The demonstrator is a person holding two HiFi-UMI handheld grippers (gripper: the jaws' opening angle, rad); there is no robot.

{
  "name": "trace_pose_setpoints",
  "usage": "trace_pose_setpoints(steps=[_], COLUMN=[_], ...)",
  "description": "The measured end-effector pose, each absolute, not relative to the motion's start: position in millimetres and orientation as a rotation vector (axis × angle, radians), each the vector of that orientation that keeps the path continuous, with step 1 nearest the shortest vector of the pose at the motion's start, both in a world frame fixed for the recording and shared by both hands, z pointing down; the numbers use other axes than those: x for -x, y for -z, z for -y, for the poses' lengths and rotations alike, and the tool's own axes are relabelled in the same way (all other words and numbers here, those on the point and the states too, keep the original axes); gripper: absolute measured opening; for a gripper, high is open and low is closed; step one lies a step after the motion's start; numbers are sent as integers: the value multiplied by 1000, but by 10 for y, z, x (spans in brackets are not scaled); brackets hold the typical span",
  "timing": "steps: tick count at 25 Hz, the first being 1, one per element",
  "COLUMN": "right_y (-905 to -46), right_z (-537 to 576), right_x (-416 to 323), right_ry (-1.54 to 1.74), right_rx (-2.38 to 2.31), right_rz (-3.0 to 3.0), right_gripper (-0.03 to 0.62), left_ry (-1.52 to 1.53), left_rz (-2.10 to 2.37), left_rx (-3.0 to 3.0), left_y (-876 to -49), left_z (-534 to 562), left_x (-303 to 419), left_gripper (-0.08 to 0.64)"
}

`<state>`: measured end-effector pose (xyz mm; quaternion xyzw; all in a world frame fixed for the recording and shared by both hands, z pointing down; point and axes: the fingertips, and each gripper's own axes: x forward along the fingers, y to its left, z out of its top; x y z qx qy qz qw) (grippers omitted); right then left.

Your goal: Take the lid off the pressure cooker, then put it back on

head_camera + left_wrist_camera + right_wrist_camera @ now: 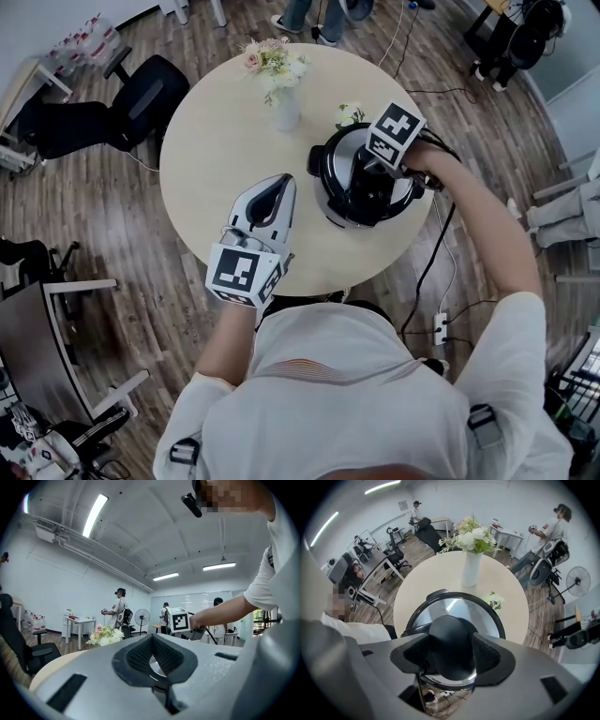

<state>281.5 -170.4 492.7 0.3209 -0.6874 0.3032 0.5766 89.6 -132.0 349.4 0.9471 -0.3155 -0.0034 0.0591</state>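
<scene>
The black pressure cooker (328, 192) stands on the right half of the round beige table (216, 141), with its shiny lid (440, 609) on. My right gripper (370, 183) points straight down over it. In the right gripper view its two dark pads sit against either side of the lid's black knob (450, 641), and the right gripper (451, 651) is shut on it. My left gripper (279, 183) hovers level over the table to the left of the cooker, apart from it. The left gripper (152, 637) has its jaws together and holds nothing.
A white vase of flowers (284, 98) stands behind the cooker, and a small flower bunch (349, 114) lies near the cooker's far rim. A power cable (427, 267) hangs off the table's right edge. A black office chair (141, 94) stands at the left. People stand in the room beyond.
</scene>
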Motion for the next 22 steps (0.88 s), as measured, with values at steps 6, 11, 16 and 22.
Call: trace_pose_setpoints(steps=[6,11,16,22], right_y=[-4918,-4915,-4905,-4910], right_z=[1751,1741,1752,1774], right_x=[-2815,-2854,-2882,-2914], right_ry=[-801,-880,-944,-1012], right_rx=[-837,-913,-1003,-1072], right_rz=[1610,1522,1486,1488], right_gripper=[272,284,284,275], left_ry=[33,47,67,75], left_rz=[901,858,792,765], left_rx=[-2877,-2887,-2897,-2905], left_y=[-3494,-3491,-3487,-3488], left_z=[1309,1302,1302,1347], left_x=[-890,-886,-931,-871], left_gripper=[6,6,6,6])
